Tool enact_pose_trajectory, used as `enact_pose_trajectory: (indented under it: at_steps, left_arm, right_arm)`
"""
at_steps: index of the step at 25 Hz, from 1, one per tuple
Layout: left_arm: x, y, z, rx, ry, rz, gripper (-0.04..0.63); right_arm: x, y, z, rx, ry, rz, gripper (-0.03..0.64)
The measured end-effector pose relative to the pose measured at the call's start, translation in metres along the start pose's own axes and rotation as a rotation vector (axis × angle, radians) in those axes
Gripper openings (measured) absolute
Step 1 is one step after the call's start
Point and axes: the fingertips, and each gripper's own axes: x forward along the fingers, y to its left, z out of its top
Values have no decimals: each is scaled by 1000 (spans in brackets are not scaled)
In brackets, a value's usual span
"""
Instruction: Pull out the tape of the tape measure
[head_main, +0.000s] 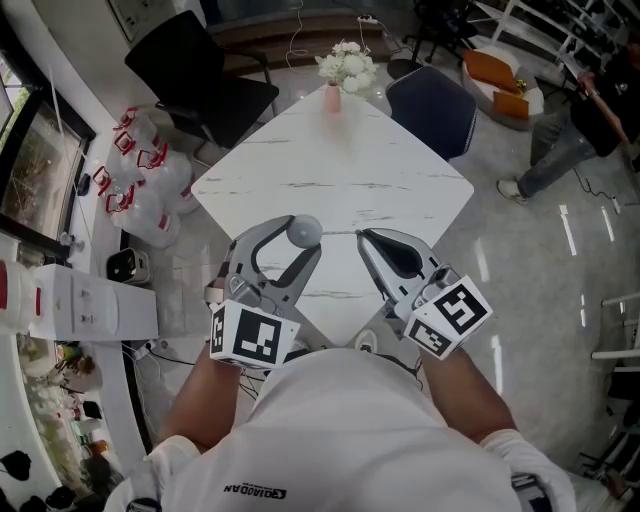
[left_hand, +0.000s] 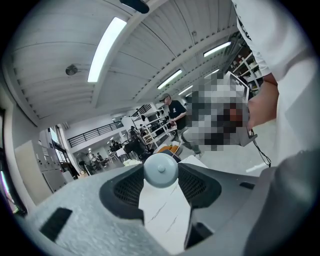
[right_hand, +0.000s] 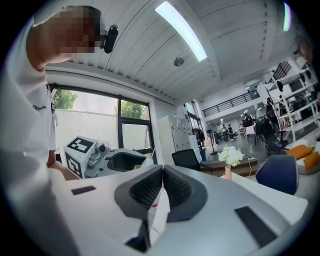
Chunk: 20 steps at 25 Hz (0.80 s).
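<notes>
Left gripper (head_main: 300, 240): clamped wide on the tape measure (left_hand: 161, 170), with one ribbed dark pad on each side of it.
Right gripper (right_hand: 163, 172): jaws pressed together, tips just beside the tape measure. A thin pale strip with a red mark shows under the pads; I cannot tell whether it is the tape.
Tape measure: one, a smooth round pale-grey disc with a small knob at its centre. It is held above the near corner of the table (head_main: 330, 170).
Gripper bodies: two, of matt grey plastic. Each carries a cube with black-and-white square markers at the hand end.
Surface: one square table of white stone with faint grey veins, set corner-on to the person. Its top is bare apart from the vase (head_main: 332, 98).
Vase: one, slim and pink, standing at the far corner with a bunch of white flowers (head_main: 347, 65) in it.
Chairs: two at the far sides of the table, a black chair (head_main: 200, 70) on the left and a dark blue chair (head_main: 432, 105) on the right.
Floor (head_main: 520, 260): glossy pale grey and reflective.
Left of the table: a heap of white bags (head_main: 140, 175) with red handles.
Room: large and open, with a pale panelled ceiling, long strip lights and tall windows.
</notes>
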Motion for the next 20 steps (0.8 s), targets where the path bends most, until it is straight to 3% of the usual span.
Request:
enact_pose_trajectory:
  at_steps: [9, 20]
  left_arm:
    - [-4, 14, 2, -12, -2, 31, 222]
    - [-15, 41, -21, -18, 36, 98, 222]
  right_arm:
    - [-9, -15, 6, -24, -17, -52, 12]
    - [-32, -57, 11, -9, -35, -182, 12]
